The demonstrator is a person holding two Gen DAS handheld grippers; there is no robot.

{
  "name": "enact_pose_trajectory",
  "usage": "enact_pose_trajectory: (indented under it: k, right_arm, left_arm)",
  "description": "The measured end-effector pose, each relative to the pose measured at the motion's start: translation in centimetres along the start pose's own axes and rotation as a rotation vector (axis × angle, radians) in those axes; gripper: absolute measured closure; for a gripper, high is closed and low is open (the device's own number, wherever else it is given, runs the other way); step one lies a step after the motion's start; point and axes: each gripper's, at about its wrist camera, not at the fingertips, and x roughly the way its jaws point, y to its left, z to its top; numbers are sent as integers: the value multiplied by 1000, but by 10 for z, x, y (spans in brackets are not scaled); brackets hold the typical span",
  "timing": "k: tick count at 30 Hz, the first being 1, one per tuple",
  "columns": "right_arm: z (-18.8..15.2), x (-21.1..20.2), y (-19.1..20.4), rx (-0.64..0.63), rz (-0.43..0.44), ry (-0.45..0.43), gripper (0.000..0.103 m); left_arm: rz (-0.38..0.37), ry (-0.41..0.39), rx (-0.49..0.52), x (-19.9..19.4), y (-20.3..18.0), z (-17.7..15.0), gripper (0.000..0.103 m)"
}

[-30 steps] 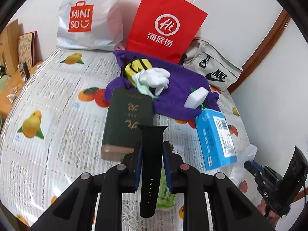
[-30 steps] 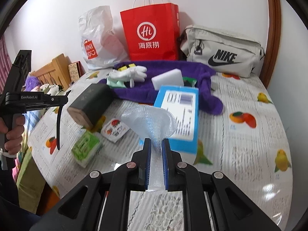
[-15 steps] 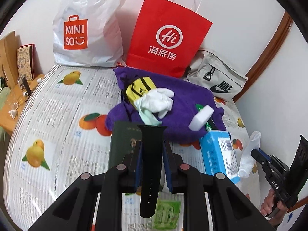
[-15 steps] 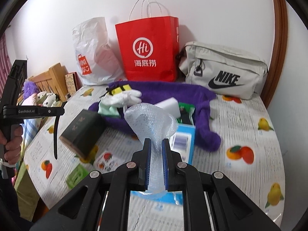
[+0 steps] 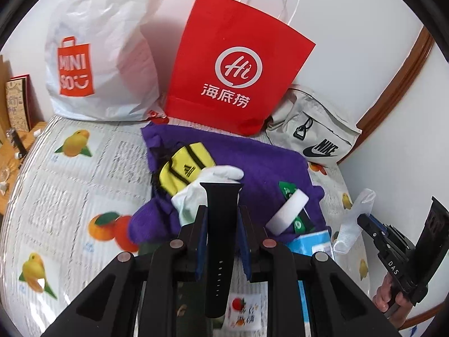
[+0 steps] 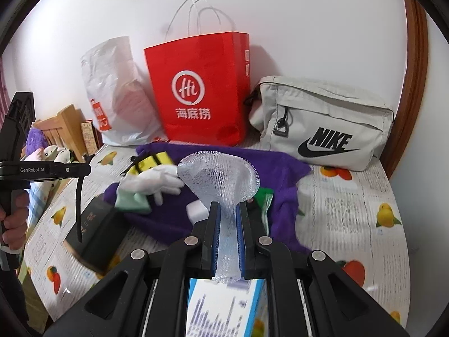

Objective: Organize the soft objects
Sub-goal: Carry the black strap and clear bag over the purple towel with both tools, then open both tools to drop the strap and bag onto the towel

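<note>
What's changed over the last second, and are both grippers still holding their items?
Both grippers advanced toward the red paper bag, now larger in each view. The left gripper stays shut on the black watch strap, the right gripper on the white foam net sleeve. Nothing on the purple fleece cloth moved.

Bare tablecloth (image 5: 70,191) open at left; purple towel (image 5: 269,168) pile centre; red bag (image 5: 238,64), Nike pouch (image 6: 322,120) block rear.

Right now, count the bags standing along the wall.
3: a white plastic bag on the left, a red paper bag in the middle, and a grey zip bag on the right. Others may be hidden behind them.
</note>
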Motion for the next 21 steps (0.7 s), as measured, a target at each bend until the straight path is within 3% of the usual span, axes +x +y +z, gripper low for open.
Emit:
enact_pose_trajectory:
  k: [14,21]
  right_arm:
    - [17,66,-33,9,-25,45,92]
    - [14,94,-43,23,-17,81,92]
  left_arm:
    - [-52,52,17,75,-29,58,83]
    - [-36,87,5,110,-30,66,83]
